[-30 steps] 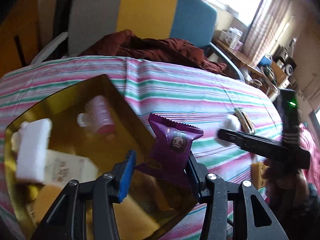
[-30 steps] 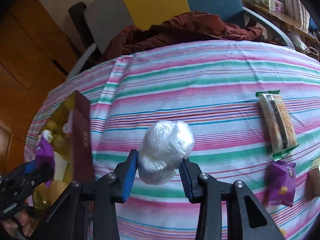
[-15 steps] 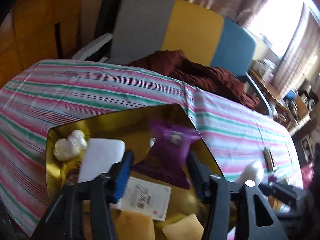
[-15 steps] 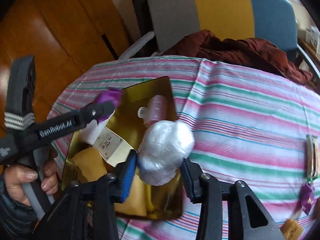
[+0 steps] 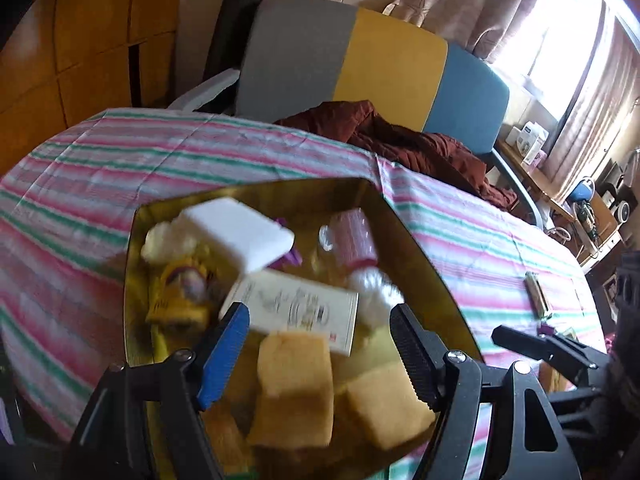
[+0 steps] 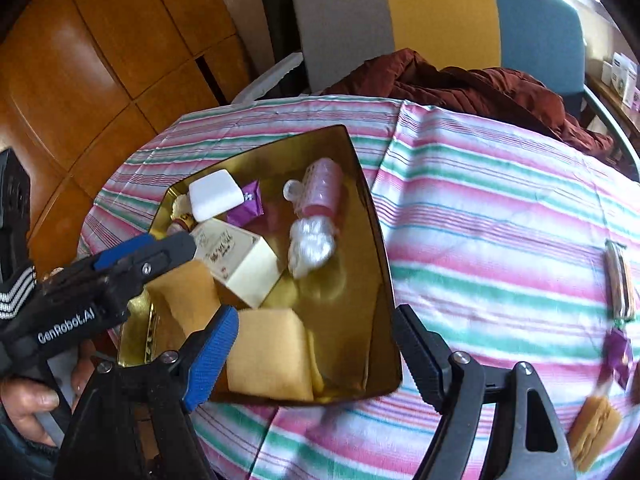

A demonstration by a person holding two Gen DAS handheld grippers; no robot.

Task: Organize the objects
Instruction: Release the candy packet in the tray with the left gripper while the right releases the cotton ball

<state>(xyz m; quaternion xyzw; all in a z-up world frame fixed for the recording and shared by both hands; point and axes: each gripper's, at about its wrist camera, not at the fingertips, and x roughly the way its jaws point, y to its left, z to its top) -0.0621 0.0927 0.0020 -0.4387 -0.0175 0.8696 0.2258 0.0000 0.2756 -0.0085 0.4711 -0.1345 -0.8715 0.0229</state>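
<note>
Both the left gripper (image 5: 320, 344) and the right gripper (image 6: 316, 344) hang with jaws apart, holding nothing, over the gold metal tin (image 6: 372, 216). "GenRobot.AI" marks the left gripper's body. Inside the tin lie a clear plastic-wrapped white ball (image 6: 311, 242), a purple snack packet (image 6: 248, 204) and a cream printed carton (image 6: 236, 260).

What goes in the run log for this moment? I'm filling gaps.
left gripper: open, empty, over gold box | right gripper: open, empty | purple packet, white wrapped ball: in box
</note>
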